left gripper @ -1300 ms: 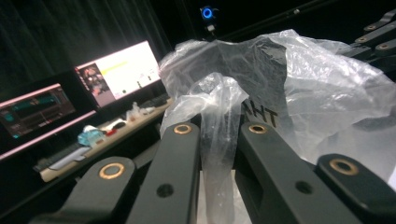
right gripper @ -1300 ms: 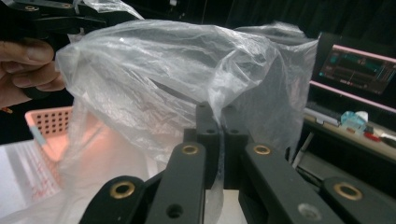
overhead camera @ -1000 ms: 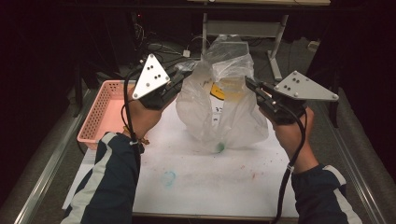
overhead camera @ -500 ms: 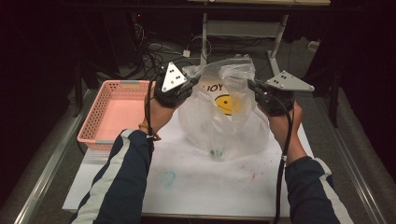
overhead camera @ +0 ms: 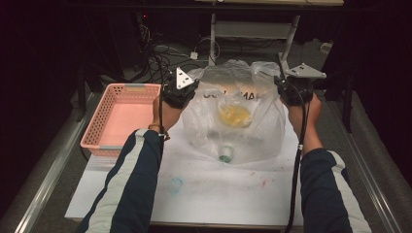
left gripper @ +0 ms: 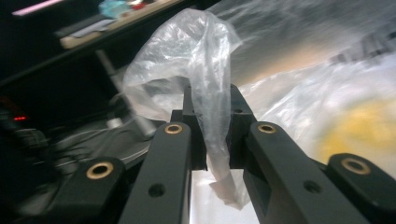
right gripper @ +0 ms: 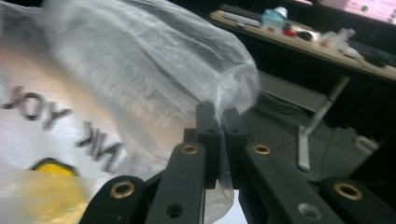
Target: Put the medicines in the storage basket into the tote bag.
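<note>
Two grippers are holding one clear plastic bag (overhead camera: 238, 116) above the bench (overhead camera: 204, 194), just right of the pink basket (overhead camera: 119, 116). Black lettering on the bag is reading partly as "NK YOU". Left gripper (left gripper: 212, 135) jaws, just closing, are pinching the bag's left handle. Right gripper (right gripper: 222, 135) jaws are clamping its right handle.

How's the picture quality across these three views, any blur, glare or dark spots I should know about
High view: the white table is lit, surroundings nearly black. Left gripper view: the plastic bag by the jaws is sharp, its yellow print at right is blurred. Right gripper view: the lettering at left is soft and washed out, the background shelf dim.
</note>
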A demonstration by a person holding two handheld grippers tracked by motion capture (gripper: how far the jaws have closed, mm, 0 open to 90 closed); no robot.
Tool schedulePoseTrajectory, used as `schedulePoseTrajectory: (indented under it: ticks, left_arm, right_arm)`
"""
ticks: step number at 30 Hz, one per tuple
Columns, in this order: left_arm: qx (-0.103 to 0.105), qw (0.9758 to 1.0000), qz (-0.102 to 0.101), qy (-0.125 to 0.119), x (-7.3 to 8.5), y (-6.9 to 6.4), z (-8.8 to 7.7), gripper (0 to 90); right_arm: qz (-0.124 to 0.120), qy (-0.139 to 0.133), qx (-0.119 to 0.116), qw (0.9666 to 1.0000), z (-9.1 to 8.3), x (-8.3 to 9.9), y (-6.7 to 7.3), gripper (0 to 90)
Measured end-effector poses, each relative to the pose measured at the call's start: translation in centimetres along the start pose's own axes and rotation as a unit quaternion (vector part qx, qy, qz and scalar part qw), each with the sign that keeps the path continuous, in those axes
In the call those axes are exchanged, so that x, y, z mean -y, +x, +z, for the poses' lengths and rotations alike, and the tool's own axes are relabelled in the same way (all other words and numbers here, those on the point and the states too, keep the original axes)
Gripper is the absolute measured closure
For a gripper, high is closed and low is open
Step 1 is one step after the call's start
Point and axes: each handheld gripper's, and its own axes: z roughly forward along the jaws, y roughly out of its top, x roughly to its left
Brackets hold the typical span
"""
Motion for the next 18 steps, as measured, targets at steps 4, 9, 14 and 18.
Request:
schedulePoseTrajectory:
  ticks: [4,9,14,18]
  left_arm:
    - [-0.038,0.9992,-0.013,-0.002,-1.1,1.6,0.1,82.5]
    - [-0.052,0.9985,-0.019,-0.005,-2.7,2.8,-0.1,81.0]
    - [-0.058,0.9973,-0.041,0.018,-1.5,2.5,1.1,59.7]
    - [-0.06,0.9931,-0.095,0.033,0.2,2.1,1.6,35.7]
  right_arm:
    - [-0.005,0.011,0.021,0.9997,0.7,-0.1,-1.3,90.0]
    - [0.004,0.013,0.037,0.9992,1.4,-0.4,-2.5,90.0]
    - [0.018,0.029,0.043,0.9985,2.3,0.3,-3.1,90.0]
    - [0.034,0.048,0.048,0.9971,2.9,1.3,-3.8,90.0]
